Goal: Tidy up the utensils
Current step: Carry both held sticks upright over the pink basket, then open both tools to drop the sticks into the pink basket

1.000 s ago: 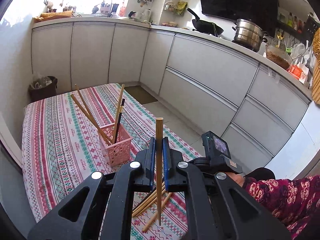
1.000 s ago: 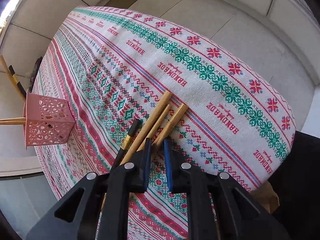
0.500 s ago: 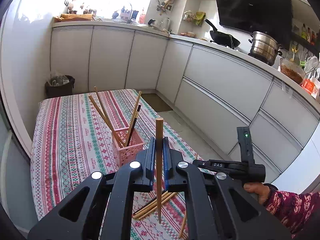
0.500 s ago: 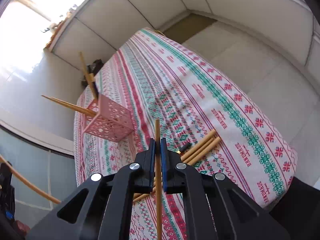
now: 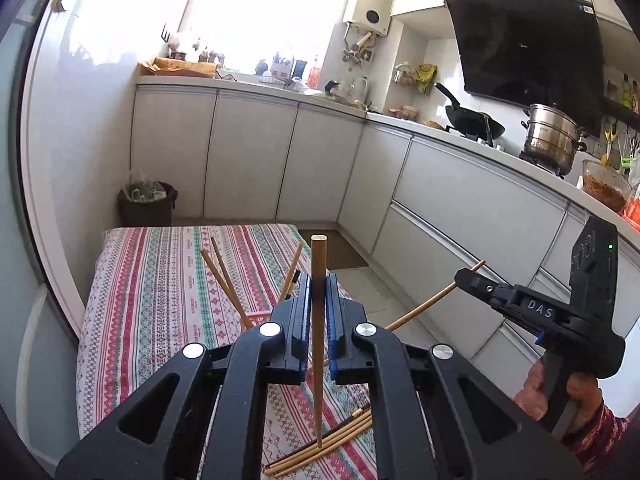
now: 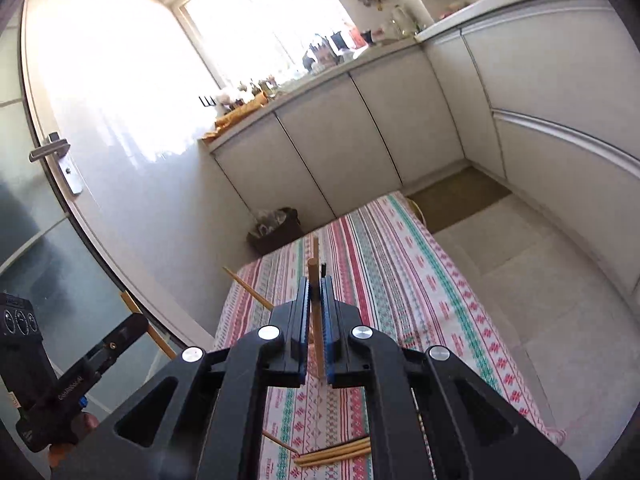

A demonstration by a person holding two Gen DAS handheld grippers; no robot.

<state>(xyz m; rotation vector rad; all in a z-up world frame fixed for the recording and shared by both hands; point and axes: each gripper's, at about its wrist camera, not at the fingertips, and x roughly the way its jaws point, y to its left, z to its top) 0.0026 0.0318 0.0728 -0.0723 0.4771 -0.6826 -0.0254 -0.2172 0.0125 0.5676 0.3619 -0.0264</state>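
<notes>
In the left wrist view my left gripper [image 5: 318, 286] is shut on a wooden chopstick [image 5: 318, 360] that stands upright between the blue pads. Behind it, several chopsticks [image 5: 224, 276] lean in a pink basket [image 5: 256, 314], which the jaws mostly hide. My right gripper [image 5: 470, 278] hangs at the right, shut on another chopstick [image 5: 424, 308]. In the right wrist view that gripper [image 6: 316, 290] grips its chopstick [image 6: 318, 344] upright. The left gripper [image 6: 124, 334] shows at the lower left. Loose chopsticks [image 5: 324, 446] [image 6: 336, 454] lie on the striped tablecloth [image 5: 160, 300] [image 6: 400, 280] below.
White kitchen cabinets [image 5: 248, 160] run along the far and right sides. A dark waste bin [image 5: 146, 204] [image 6: 276, 228] stands past the table's far end. A door with a metal handle [image 6: 50, 148] is at the left. A person's hand [image 5: 560, 396] holds the right gripper.
My right gripper closed on a chopstick from the loose pile, lifted it high off the table and rolled upright. The left gripper rose a little and tipped up, still gripping its chopstick.
</notes>
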